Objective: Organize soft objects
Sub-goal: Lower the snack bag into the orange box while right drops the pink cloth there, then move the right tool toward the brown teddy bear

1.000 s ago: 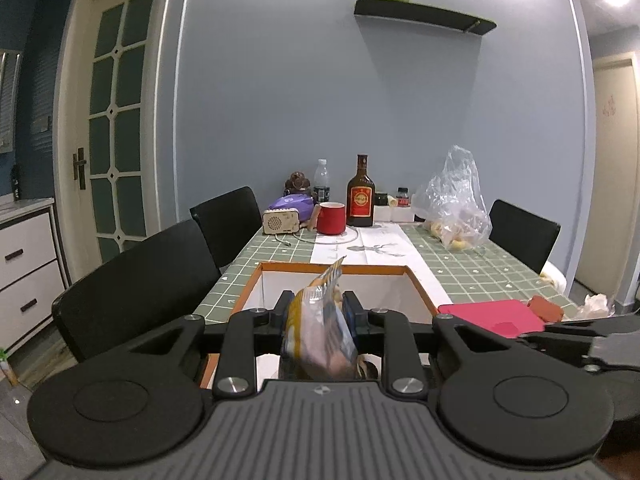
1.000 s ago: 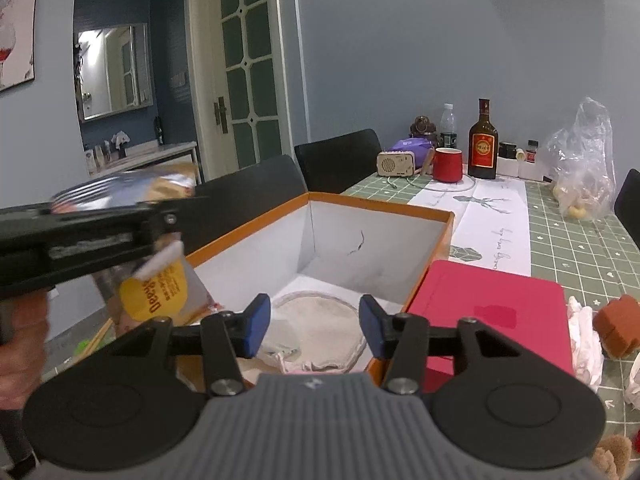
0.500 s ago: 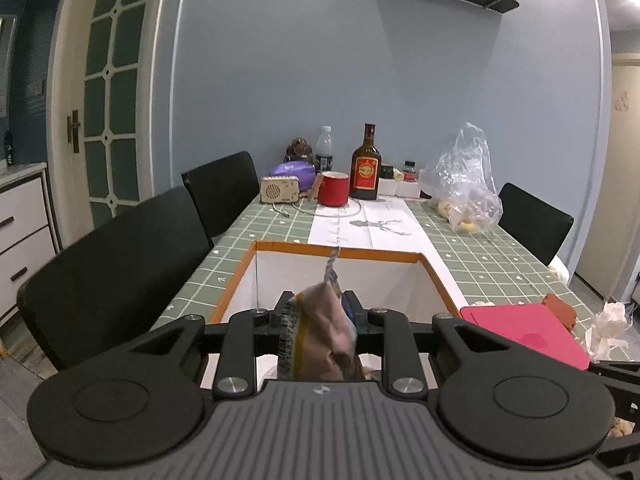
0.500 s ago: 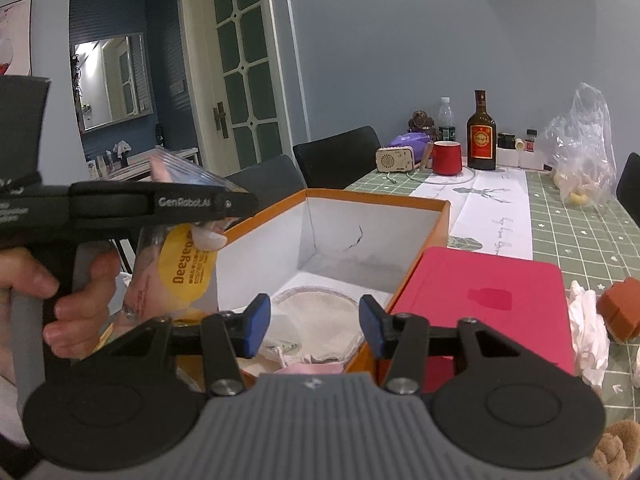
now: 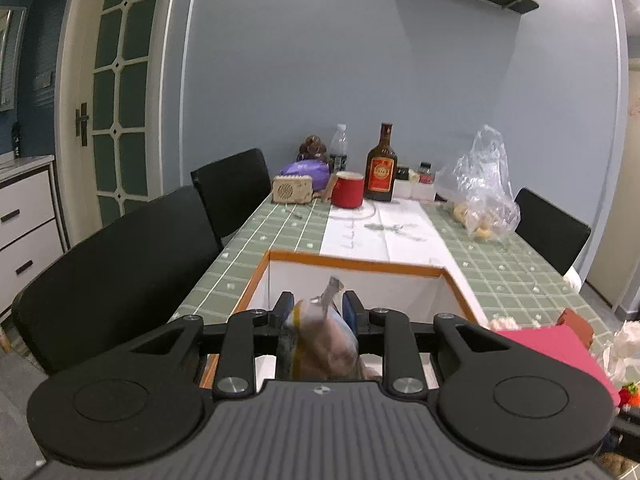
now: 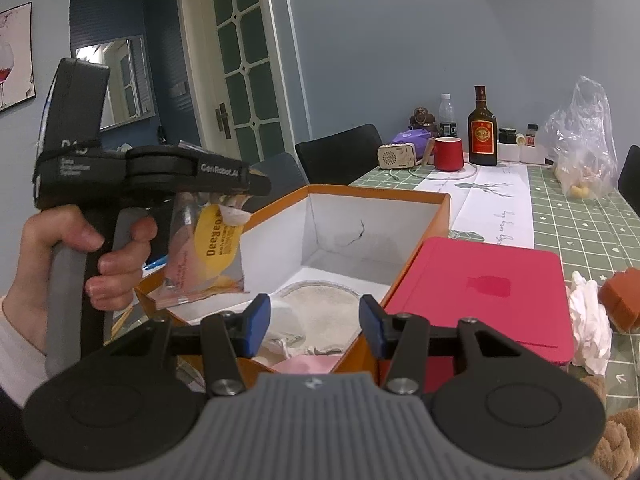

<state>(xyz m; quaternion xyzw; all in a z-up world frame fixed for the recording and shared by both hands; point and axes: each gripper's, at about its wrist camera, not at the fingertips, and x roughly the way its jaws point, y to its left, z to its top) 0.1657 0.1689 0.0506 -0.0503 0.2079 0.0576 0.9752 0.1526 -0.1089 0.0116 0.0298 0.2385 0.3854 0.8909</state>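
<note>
I am carrying a snack packet (image 6: 204,256) in the left claw (image 5: 316,312), whose jaws have just been easing apart around it, over the orange box (image 6: 416,248) at its 9 o'clock edge. The right claw (image 6: 314,322) is hanging half-open, holding nothing. A beige pad (image 6: 320,312) is already lying inside; tissues (image 6: 588,320) at 3 o'clock are waiting on the worktop (image 6: 580,224).

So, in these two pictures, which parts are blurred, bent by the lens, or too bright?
Left wrist view: the snack packet between the left gripper fingers is blurred, being so close to the lens; the door frame and wall edges curve; a ceiling light glares at top right.
Right wrist view: sharper; the packet's yellow label is readable, the orange box is crisp, the picture corners are dark.
</note>
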